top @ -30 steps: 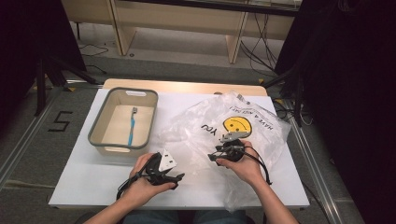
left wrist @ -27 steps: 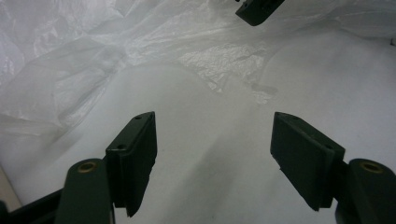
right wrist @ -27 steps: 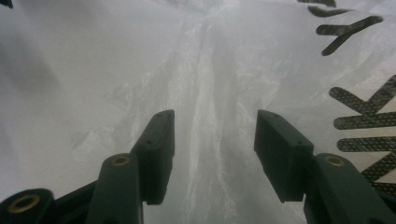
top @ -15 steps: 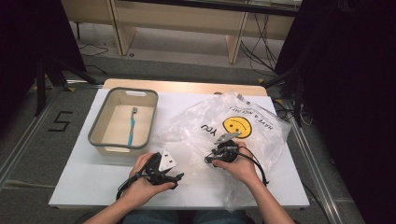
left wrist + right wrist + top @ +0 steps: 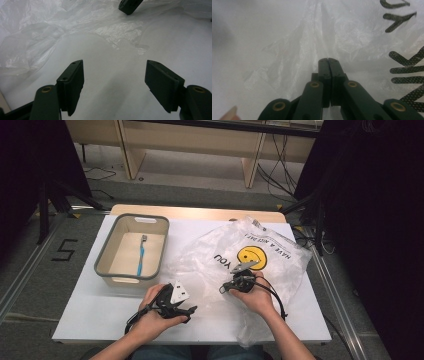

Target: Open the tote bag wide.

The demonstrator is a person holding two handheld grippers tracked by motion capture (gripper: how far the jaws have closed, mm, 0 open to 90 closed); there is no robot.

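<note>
Resting at six o'clock on the white table, the left gripper gapes wide, empty. At four o'clock, the right gripper is pressed closed over the crinkled clear plastic bag; a grip on it is unclear. At ten o'clock, a grey-rimmed beige tub holds a blue toothbrush.

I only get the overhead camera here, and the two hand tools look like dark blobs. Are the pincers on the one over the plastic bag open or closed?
Observer: Closed. In the right gripper view the right gripper has its two jaws pressed flat together over the plastic bag; whether film is caught between them I cannot tell.
Operator: And the other tool?
Observer: The left gripper is wide open, with nothing between its jaws, just bare white table beneath.
Operator: Is it near the bag at all?
Observer: The bag's crinkled edge lies just ahead of its jaws, apart from them.
</note>
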